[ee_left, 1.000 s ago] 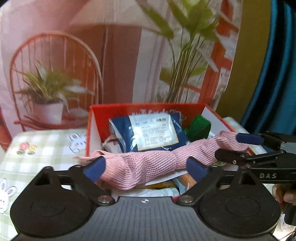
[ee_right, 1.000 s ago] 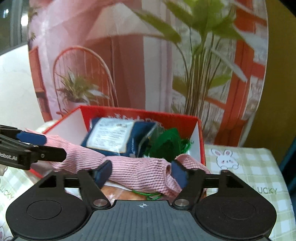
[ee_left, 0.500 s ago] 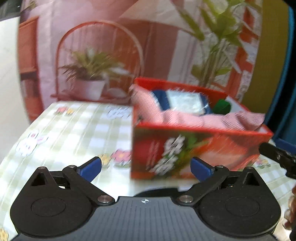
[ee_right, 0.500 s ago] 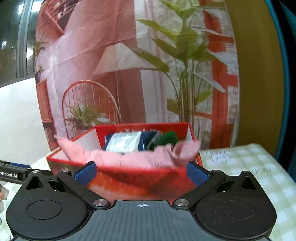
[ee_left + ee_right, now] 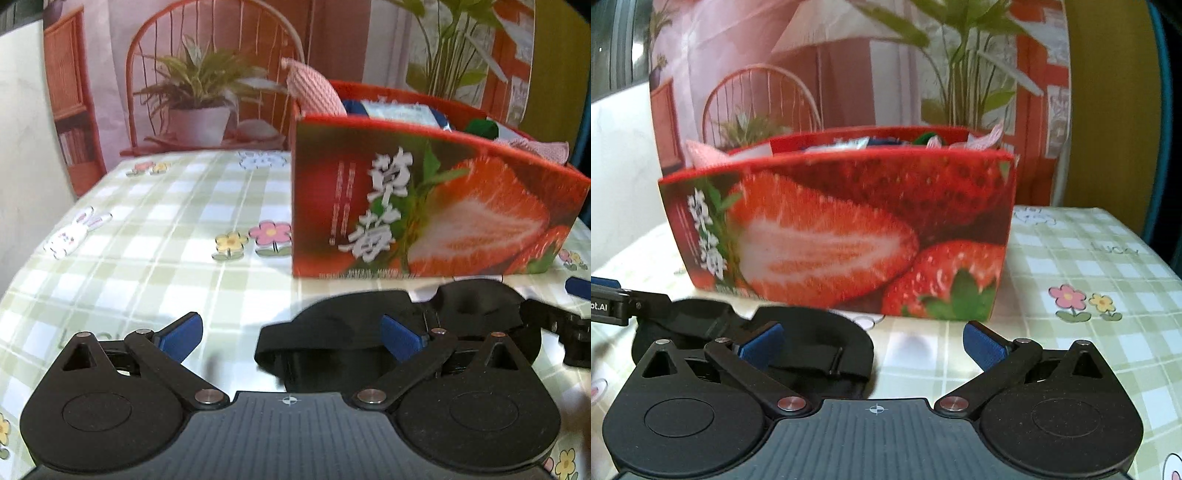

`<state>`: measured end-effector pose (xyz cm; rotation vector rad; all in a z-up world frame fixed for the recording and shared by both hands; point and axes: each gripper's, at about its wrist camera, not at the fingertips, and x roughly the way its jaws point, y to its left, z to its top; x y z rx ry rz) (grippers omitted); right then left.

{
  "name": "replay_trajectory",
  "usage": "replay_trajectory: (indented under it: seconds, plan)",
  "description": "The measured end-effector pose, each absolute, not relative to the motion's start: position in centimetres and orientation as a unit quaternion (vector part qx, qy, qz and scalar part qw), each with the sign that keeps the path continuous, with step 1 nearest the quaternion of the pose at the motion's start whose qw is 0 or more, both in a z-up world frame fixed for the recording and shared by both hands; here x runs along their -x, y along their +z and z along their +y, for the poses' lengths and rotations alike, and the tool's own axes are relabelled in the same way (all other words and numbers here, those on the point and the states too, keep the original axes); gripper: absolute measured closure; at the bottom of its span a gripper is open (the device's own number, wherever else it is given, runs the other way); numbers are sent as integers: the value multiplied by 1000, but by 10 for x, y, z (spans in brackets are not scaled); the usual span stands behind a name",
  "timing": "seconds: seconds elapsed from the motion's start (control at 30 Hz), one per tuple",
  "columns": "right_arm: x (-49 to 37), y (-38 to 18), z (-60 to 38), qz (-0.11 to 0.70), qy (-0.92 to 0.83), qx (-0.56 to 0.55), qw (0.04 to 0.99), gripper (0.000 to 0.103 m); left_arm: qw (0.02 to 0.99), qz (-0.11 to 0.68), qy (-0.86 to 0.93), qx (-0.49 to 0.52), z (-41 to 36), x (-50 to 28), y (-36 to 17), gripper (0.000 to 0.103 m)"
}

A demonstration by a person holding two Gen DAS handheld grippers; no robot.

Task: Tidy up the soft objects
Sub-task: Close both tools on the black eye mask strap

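You have one strawberry-print box point(image 5: 424, 206), one pink knit cloth point(image 5: 314, 92), one blue packet point(image 5: 399, 109), one green item point(image 5: 480, 127), one black strap point(image 5: 812, 347), two grippers point(image 5: 291, 332) point(image 5: 873, 341).

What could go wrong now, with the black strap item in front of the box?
The black strap item is limp, and both open grippers, left and right, hover near it, so a pinch may catch only one band. The pink knit cloth overhangs the strawberry box rim and might slip out.
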<state>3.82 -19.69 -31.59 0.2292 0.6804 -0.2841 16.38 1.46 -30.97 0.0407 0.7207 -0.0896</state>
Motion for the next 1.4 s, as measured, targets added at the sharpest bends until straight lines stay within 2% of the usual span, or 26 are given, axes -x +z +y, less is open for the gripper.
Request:
replay_trajectory:
  seconds: [0.77, 1.4]
  plan:
    - [-62, -331, -205, 401, -122, -119, 900, 0, 923, 380, -51, -23, 10, -168, -328, 0]
    - [-64, -332, -202, 406, -122, -109, 899, 0, 915, 400, -52, -20, 9, -174, -326, 0]
